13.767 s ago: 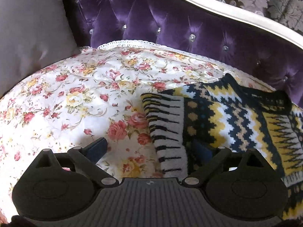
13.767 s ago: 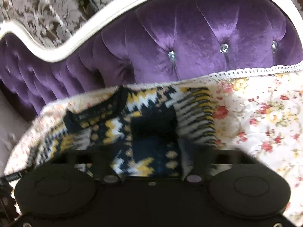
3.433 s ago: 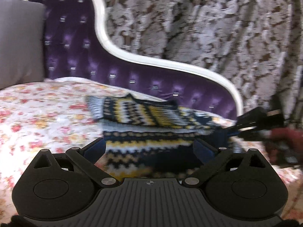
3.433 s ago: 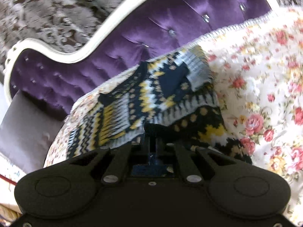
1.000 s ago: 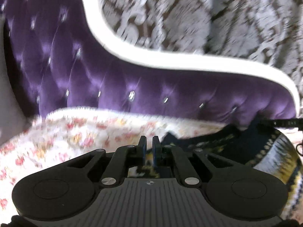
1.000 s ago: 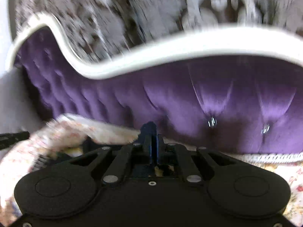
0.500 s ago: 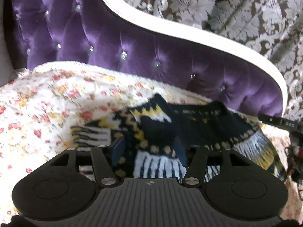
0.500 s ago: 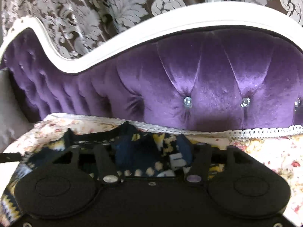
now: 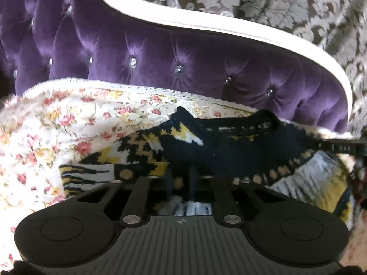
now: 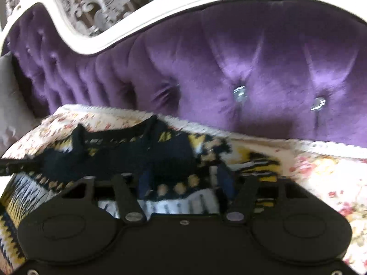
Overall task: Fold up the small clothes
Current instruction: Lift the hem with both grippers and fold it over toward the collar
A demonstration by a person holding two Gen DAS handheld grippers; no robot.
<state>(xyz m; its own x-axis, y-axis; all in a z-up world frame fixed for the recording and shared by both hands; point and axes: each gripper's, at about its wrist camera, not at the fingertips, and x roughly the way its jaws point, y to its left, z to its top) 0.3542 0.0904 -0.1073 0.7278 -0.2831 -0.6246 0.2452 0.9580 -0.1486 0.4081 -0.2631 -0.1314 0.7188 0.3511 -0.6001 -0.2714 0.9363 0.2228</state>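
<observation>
A small knitted sweater [image 9: 229, 146] in navy, yellow and white lies folded over on the floral cover [image 9: 57, 123] of a purple sofa; it also shows in the right wrist view [image 10: 142, 153]. My left gripper [image 9: 180, 178] sits low over its near edge, fingers close together with a narrow gap, nothing clearly pinched. My right gripper [image 10: 183, 183] is open over the sweater's hem, with knit between its spread fingers. The tip of the other gripper shows at the right edge of the left view [image 9: 339, 147].
The tufted purple backrest [image 9: 183, 52] with white trim [image 9: 252, 34] rises just behind the sweater. A grey cushion [image 10: 9, 105] stands at the far left. Patterned curtain [image 9: 286, 4] hangs behind the sofa. Floral cover extends to the left and to the right [image 10: 332, 183].
Both grippers carried the sweater's edge toward the backrest and let go. Since half a second ago the left fingers have drawn closer together; the right stays open and the view is blurred.
</observation>
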